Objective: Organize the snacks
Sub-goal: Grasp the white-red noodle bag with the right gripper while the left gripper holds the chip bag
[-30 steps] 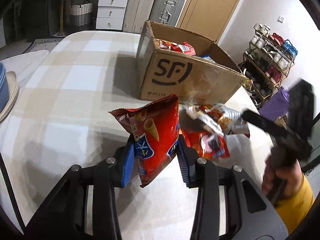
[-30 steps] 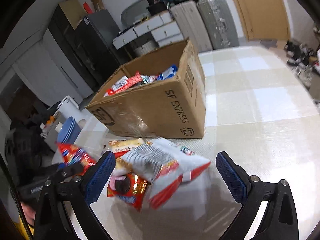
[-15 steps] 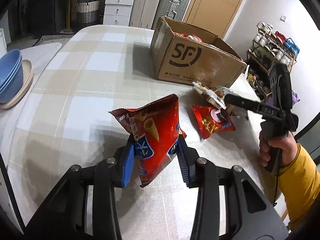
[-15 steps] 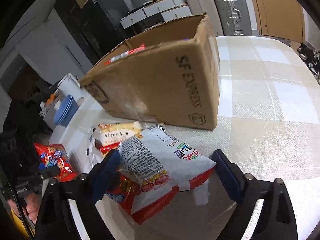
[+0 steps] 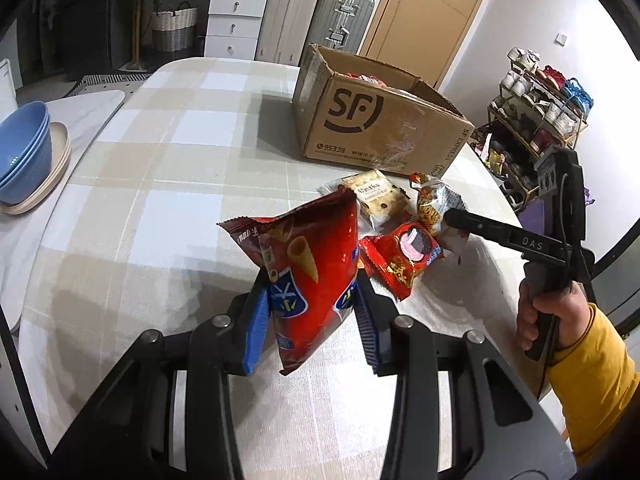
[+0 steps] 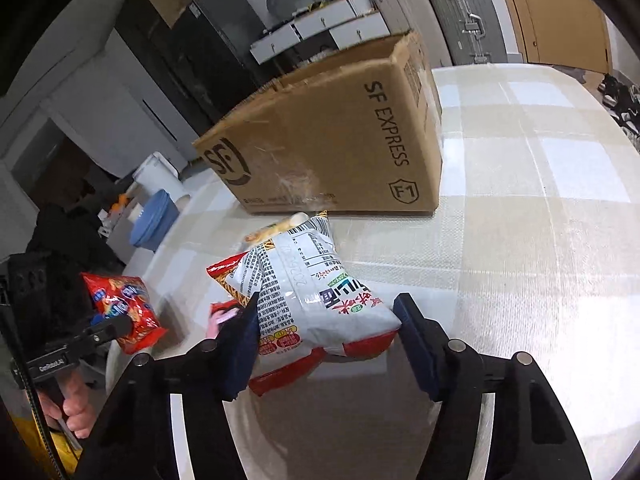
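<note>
Pick-up step: left gripper (image 5: pixel 310 308) clamps red chip bag (image 5: pixel 306 272) well in front of the box (image 5: pixel 372 120), right gripper (image 6: pixel 326 332) closing w/ white noodle pack (image 6: pixel 316 292) between jaws just before box; next, prob. lift both into box.

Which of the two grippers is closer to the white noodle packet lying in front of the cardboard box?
Right. The right gripper is closing around the white noodle packet. The left gripper is further off, holding a red cone-snack bag up.
</note>
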Available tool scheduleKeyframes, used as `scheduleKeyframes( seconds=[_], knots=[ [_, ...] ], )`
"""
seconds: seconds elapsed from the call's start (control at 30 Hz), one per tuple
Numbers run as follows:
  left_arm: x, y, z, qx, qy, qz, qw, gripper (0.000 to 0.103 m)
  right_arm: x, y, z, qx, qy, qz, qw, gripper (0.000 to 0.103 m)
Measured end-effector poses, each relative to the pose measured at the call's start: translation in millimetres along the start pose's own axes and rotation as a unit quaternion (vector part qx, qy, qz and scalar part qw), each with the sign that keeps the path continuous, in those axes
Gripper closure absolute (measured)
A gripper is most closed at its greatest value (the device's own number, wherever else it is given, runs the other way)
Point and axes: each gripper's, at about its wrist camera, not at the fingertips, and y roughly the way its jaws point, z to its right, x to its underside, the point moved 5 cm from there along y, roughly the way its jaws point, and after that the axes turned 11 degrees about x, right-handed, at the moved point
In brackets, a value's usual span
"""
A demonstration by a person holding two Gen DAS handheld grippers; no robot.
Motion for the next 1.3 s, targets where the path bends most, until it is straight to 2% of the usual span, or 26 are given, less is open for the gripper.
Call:
scheduleKeyframes(
  seconds=[0.33,0.53,0.67,0.83,0.97,1.1,1.3],
  knots=[
    [3.6,-30.6,12.8,-0.001,0.008,0.020,0.9998,0.067,8.2,-55.4,-9.9,-0.030,0.025,0.042,0.998,0.039],
    [9.4,-56.1,34.7,0.006,0.029,0.038,0.9988,0.067,24.4,-106.6,-23.0,-0.077,0.067,0.087,0.991,0.039],
    [15.0,-69.2,51.1,0.014,0.042,0.046,0.9979,0.067,39.1,-141.2,-29.9,-0.083,0.085,0.112,0.987,0.038],
    [20.3,-79.5,64.0,0.023,0.049,0.051,0.9972,0.067,51.8,-172.4,-41.1,-0.081,0.079,0.128,0.985,0.038],
    [22.2,-85.5,71.9,0.026,0.055,0.055,0.9966,0.067,53.5,-183.9,-43.2,-0.080,0.079,0.139,0.984,0.038],
    [22.1,-91.1,76.4,0.027,0.060,0.058,0.9962,0.067,52.0,-181.4,-43.5,-0.109,0.090,0.128,0.982,0.038],
    [13.5,-96.3,79.1,0.023,0.071,0.063,0.9952,0.067,41.0,-178.8,-46.0,-0.113,0.089,0.128,0.981,0.038]
  ],
)
